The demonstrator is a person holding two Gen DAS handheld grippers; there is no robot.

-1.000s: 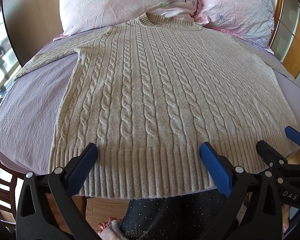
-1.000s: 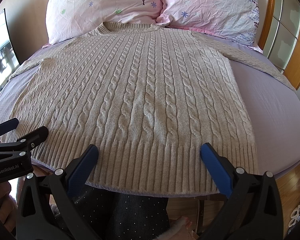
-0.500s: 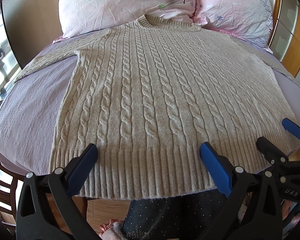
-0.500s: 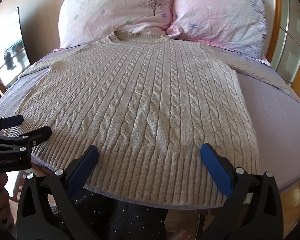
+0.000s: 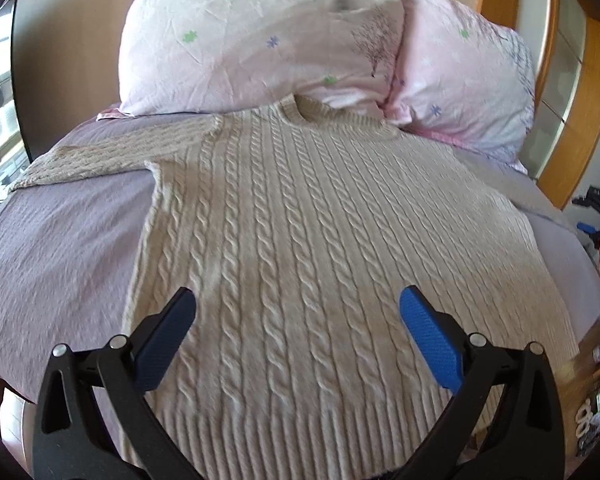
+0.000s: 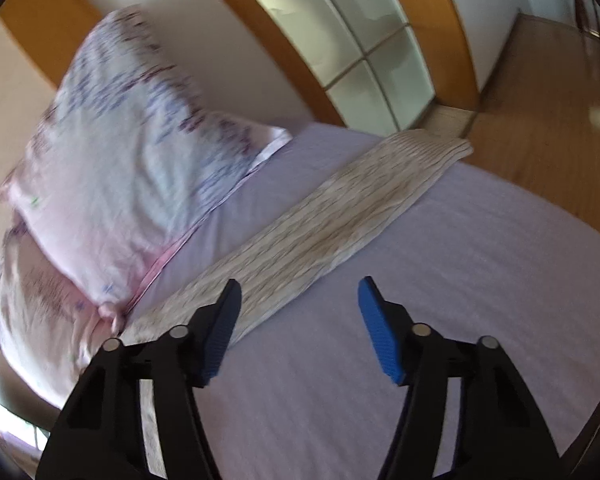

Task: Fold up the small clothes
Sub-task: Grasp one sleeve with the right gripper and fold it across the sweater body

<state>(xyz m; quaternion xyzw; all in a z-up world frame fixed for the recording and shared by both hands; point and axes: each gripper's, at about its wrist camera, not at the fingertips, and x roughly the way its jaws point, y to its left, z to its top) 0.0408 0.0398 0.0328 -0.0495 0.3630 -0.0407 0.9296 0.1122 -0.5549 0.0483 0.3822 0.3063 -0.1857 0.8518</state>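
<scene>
A beige cable-knit sweater (image 5: 324,264) lies flat, front up, on the lilac sheet of the bed (image 5: 56,248), its neck against two pink pillows (image 5: 260,36) at the headboard. The left gripper (image 5: 298,336) hangs over the lower body of the knit with its blue-padded fingers spread wide and nothing between them; its black frame covers part of the ribbed hem, and the hem's lowest edge is cut off by the frame bottom. One sleeve runs off toward the left edge of the bed, its cuff hard to make out. In the right wrist view everything is smeared by blur — the right gripper (image 6: 300,320) is likewise wide open and empty, above bare sheet just beside the other sleeve (image 6: 340,216), whose cuff lies at the mattress edge. A pillow (image 6: 112,184) beside that sleeve is blurred too — its print is unreadable.
</scene>
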